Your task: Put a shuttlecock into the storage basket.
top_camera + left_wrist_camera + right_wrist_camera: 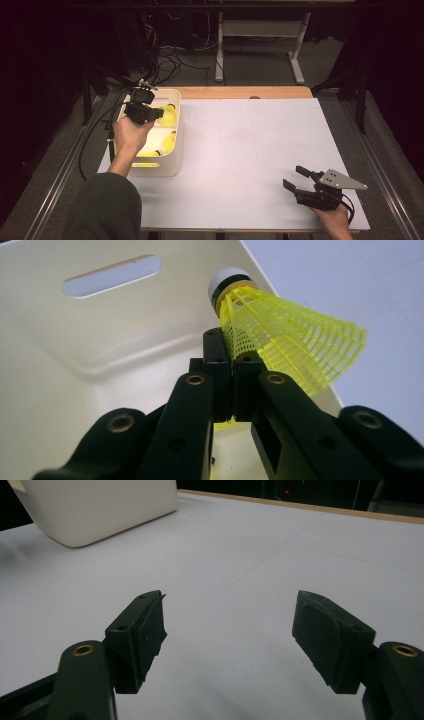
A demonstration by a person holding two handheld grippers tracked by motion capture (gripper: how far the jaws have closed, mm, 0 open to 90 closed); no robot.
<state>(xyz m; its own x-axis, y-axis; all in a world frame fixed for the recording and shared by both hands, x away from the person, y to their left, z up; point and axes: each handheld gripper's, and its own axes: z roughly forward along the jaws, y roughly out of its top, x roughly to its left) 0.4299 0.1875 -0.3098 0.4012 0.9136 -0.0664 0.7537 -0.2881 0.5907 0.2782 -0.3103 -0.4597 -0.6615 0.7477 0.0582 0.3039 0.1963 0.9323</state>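
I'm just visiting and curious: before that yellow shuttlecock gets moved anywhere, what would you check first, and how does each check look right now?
1. Left claw pinches the shuttlecock by its skirt edge: ok.
2. Shuttlecock is clear of the bin wall: cannot tell.
3. Other shuttlecocks lie loose in the bin, none snagged: cannot tell.
4. Right claw is open, holding nothing, and far from the bin: ok.
5. White table between the claws is free: ok.
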